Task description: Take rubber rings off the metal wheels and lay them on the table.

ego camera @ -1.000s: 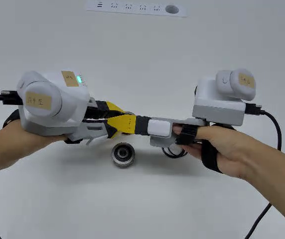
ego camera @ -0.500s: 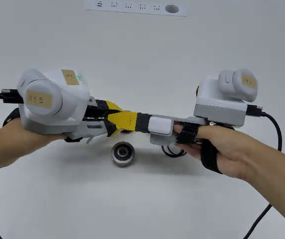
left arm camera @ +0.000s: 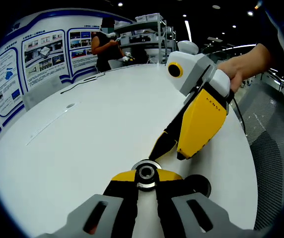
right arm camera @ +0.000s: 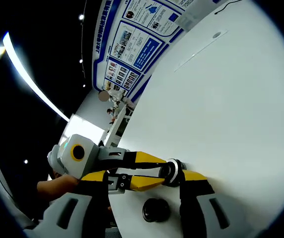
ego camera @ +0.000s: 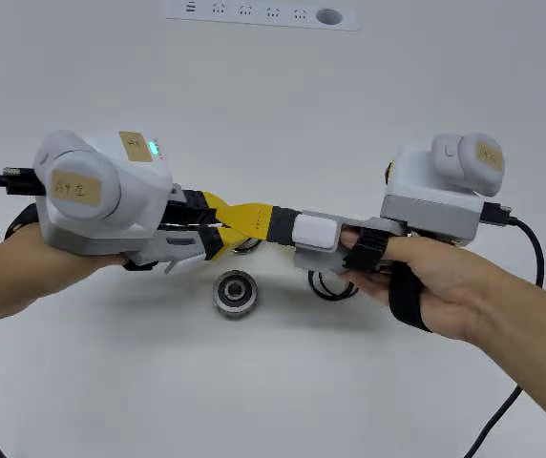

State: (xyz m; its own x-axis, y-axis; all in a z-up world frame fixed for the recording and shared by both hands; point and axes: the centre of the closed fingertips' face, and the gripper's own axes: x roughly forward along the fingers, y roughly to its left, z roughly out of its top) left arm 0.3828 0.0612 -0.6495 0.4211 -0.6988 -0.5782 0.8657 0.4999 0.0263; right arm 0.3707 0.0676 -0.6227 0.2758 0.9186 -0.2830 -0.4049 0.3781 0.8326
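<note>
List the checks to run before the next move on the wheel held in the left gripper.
1. Left gripper shut on the held wheel, jaws on both sides: ok.
2. Right gripper brought up to the held wheel, a jaw tip on each side: ok.
3. Right gripper actually pinching a rubber ring on that wheel: cannot tell, the contact is hidden.
4. Bare table in front to lay a ring on: ok.
5. Second wheel standing on the table, apart from both grippers: ok.
6. Loose ring lying on the table below the right gripper, out of the jaws: ok.
</note>
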